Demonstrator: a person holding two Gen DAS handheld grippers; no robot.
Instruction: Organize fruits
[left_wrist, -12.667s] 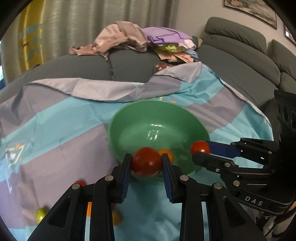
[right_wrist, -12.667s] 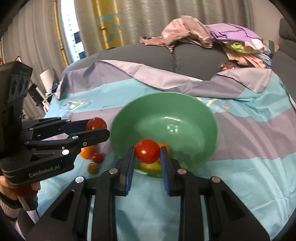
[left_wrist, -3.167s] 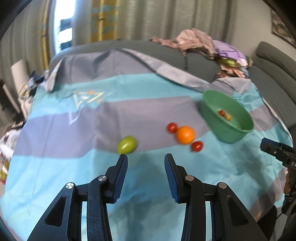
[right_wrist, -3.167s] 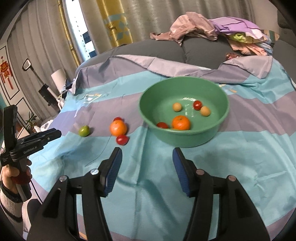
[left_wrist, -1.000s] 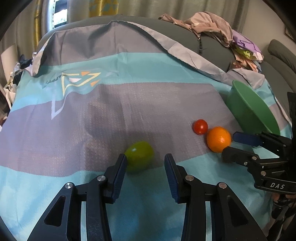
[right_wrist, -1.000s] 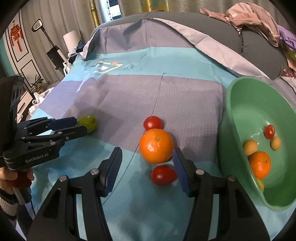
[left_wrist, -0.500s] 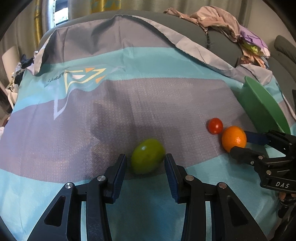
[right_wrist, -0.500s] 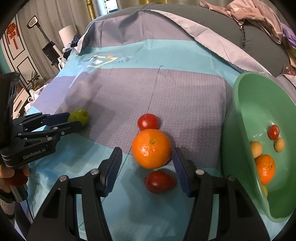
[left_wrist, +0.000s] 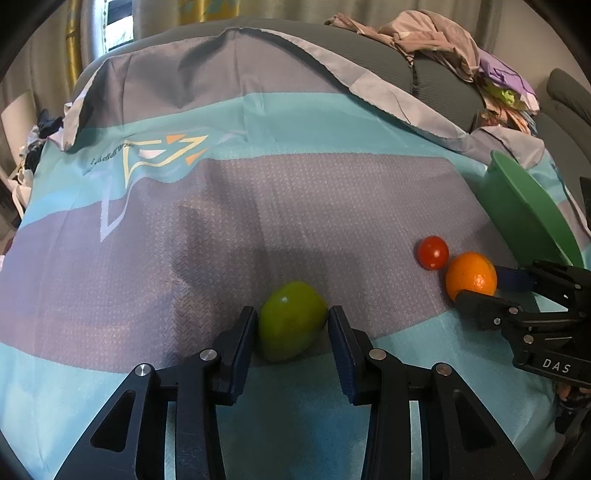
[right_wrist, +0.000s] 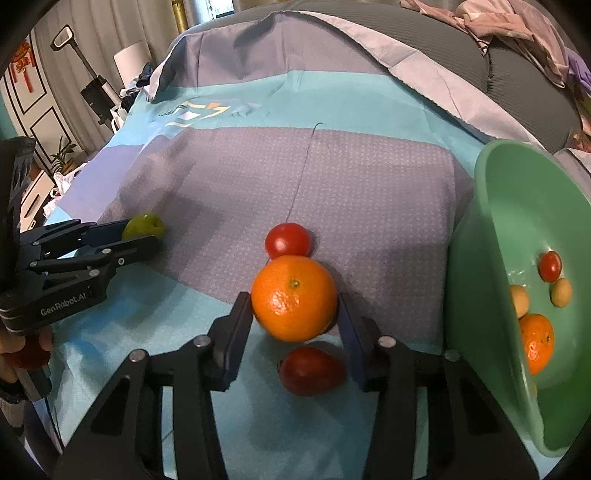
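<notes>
Green bowl (right_wrist: 480, 258) already held several fruits — left claw (left_wrist: 291, 328) flanked the lime (left_wrist: 290, 325), right claw (right_wrist: 295, 314), jaws just closing, pinched the orange (right_wrist: 294, 298), two tomatoes still loose.

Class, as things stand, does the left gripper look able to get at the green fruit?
Probably yes: the green fruit already sits between the left gripper's fingers on the cloth, with nothing in the way.

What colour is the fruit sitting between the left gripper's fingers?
Yellow-green: a small round fruit lying on the striped cloth. Clearest in the left wrist view.
</notes>
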